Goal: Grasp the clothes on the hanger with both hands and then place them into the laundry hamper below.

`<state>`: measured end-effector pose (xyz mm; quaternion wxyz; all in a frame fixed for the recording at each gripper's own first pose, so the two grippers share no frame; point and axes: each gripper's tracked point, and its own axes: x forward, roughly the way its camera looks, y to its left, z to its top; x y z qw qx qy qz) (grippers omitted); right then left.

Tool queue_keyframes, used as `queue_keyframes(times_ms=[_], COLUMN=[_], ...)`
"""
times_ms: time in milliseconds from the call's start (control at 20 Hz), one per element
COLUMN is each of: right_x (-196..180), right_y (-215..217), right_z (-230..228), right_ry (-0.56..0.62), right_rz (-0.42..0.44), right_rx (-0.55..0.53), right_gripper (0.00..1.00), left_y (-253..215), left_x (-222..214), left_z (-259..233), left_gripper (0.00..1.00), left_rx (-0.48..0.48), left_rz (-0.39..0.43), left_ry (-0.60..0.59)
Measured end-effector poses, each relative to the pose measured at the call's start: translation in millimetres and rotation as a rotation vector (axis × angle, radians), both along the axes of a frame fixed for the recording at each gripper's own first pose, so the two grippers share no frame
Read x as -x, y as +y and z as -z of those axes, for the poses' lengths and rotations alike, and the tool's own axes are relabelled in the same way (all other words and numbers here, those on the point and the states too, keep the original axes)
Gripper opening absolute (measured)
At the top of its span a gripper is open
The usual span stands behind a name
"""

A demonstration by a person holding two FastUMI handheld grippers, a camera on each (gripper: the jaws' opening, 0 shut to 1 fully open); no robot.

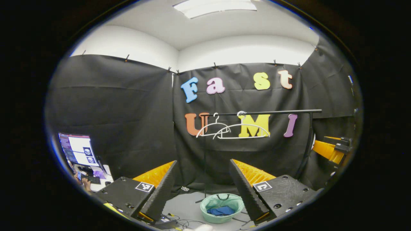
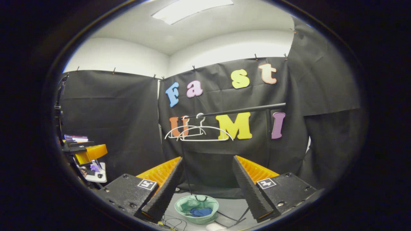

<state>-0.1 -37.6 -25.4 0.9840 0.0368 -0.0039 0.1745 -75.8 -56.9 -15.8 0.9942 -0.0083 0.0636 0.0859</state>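
Your left gripper (image 1: 202, 189) has its fingers spread, holding nothing. The two bare white wire hangers (image 1: 236, 130) hang on the black rail (image 1: 276, 112); the blue clothes (image 1: 221, 210) lie in the pale green round hamper (image 1: 221, 208) on the floor below. Your right gripper (image 2: 205, 189) is spread too, empty.

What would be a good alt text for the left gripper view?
Open left gripper faces a rail with two bare white hangers. Below, a green hamper holds blue clothes.

Matt dark metal rail (image 1: 276, 112), smooth white plastic hangers (image 1: 240, 131), blue cloth (image 1: 221, 210) in a soft green hamper (image 1: 205, 207).
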Motion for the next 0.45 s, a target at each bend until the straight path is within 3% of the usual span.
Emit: queue_keyframes(times_ms=[450], right_x=[-6.9], right_y=[-13.5], right_z=[-11.8], right_ry=[-0.041], right_rz=[0.020], right_rx=[-0.007], right_gripper=[0.98], left_y=[-12.9], left_x=[-13.6], left_z=[-8.5], left_gripper=[1.00], left_rx=[-0.037], left_rz=[0.019], left_ry=[-0.028])
